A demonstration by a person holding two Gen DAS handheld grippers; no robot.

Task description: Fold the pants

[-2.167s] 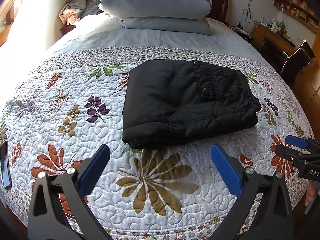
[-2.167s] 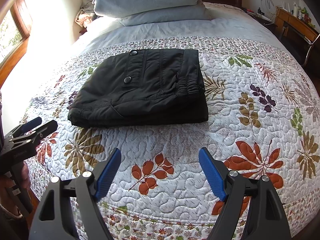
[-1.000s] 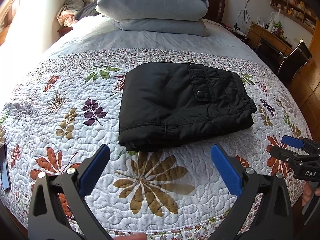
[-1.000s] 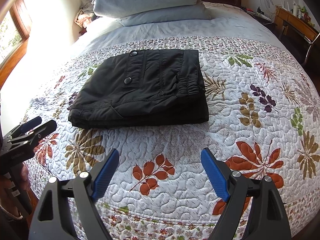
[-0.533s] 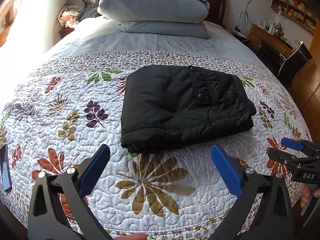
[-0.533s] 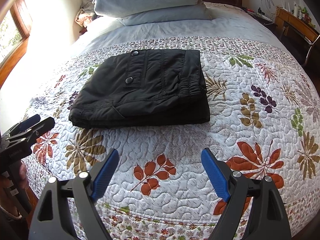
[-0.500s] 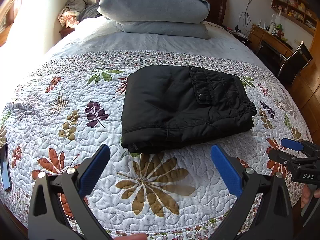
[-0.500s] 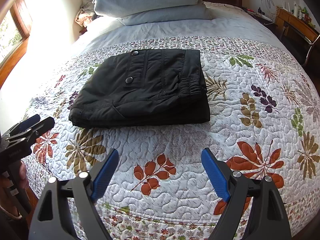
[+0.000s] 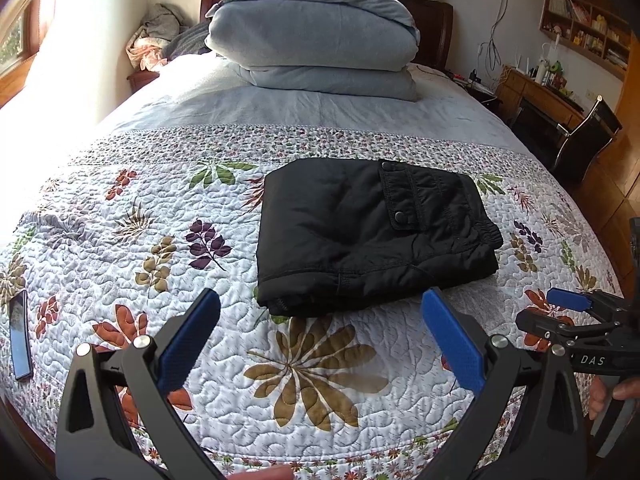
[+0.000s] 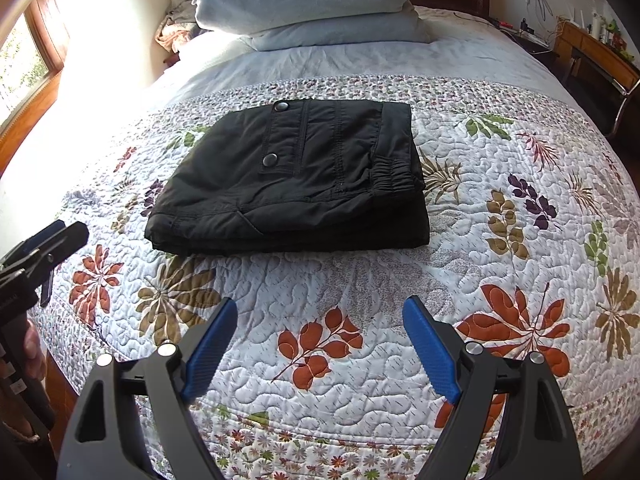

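2 grippers held at the near edge of the quilt (image 9: 120,264), both empty. left gripper (image 9: 320,340) with blue fingers (image 9: 188,340) spread wide; right gripper (image 10: 316,352) spread wide too, pads (image 10: 430,352) touching nothing. black pants (image 9: 368,232) folded into a compact stack, lying flat mid-bed at 12 o'clock from both grippers, well apart from them. snap pocket (image 10: 280,140) facing up. folded blue duvet (image 9: 312,40) beyond at 12. phone (image 9: 20,334) at 9 o'clock in left wrist view.
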